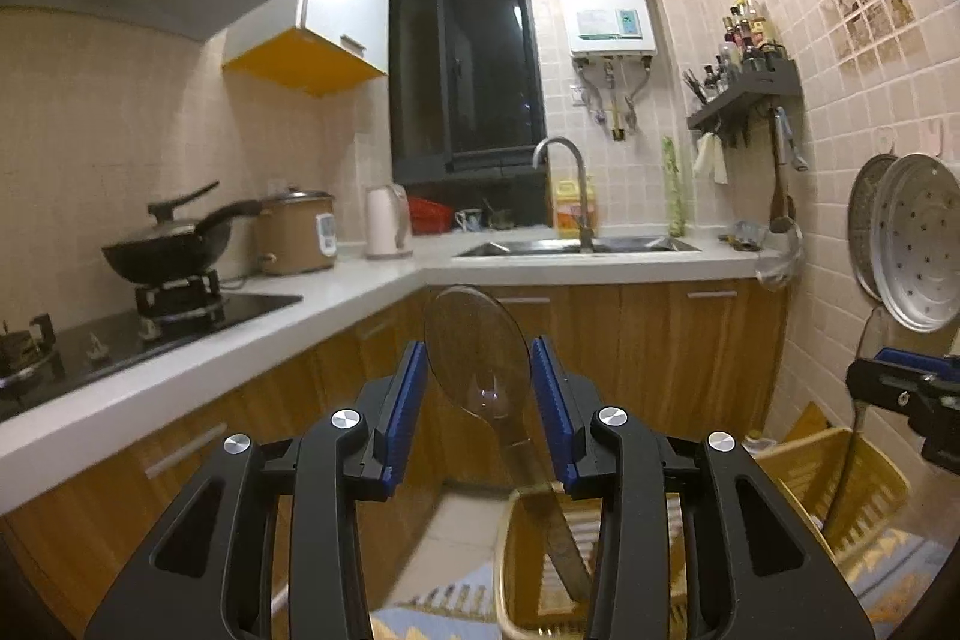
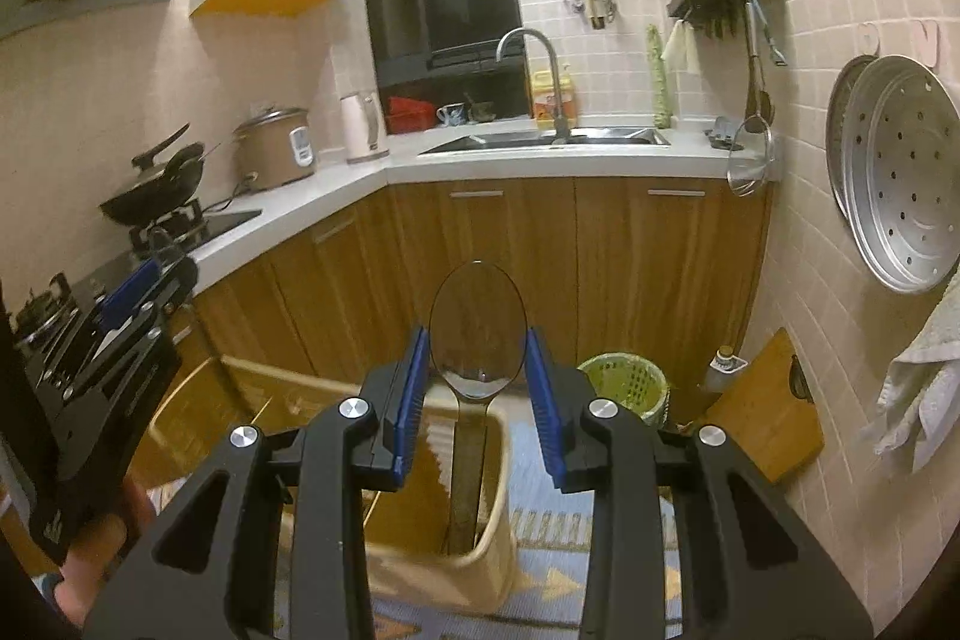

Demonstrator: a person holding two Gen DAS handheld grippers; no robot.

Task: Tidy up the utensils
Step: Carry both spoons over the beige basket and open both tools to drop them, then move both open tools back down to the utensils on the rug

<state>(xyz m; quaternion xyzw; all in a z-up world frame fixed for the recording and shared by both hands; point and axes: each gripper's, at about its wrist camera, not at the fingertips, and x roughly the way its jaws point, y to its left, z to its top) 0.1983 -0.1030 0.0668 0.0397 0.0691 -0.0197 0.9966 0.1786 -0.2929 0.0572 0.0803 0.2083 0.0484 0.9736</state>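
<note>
In the left wrist view my left gripper [image 1: 479, 370] holds a dark translucent spoon [image 1: 477, 340] upright by its bowl, with the handle hanging down into a tan plastic basket [image 1: 510, 568]. In the right wrist view my right gripper [image 2: 478, 370] is shut on a shiny metal spoon [image 2: 478, 334], bowl up, with its handle reaching down into the tan basket [image 2: 486, 550]. The right gripper also shows at the right edge of the left wrist view [image 1: 912, 382]. The left gripper shows at the left of the right wrist view [image 2: 132, 298].
An L-shaped white counter [image 1: 360, 292] carries a wok [image 1: 168, 244], rice cooker [image 1: 297, 232], kettle [image 1: 387, 220] and sink [image 1: 576, 244]. A green bin [image 2: 624, 382] and a wooden board [image 2: 762, 412] stand on the floor. Steamer trays [image 2: 894, 172] hang on the right wall.
</note>
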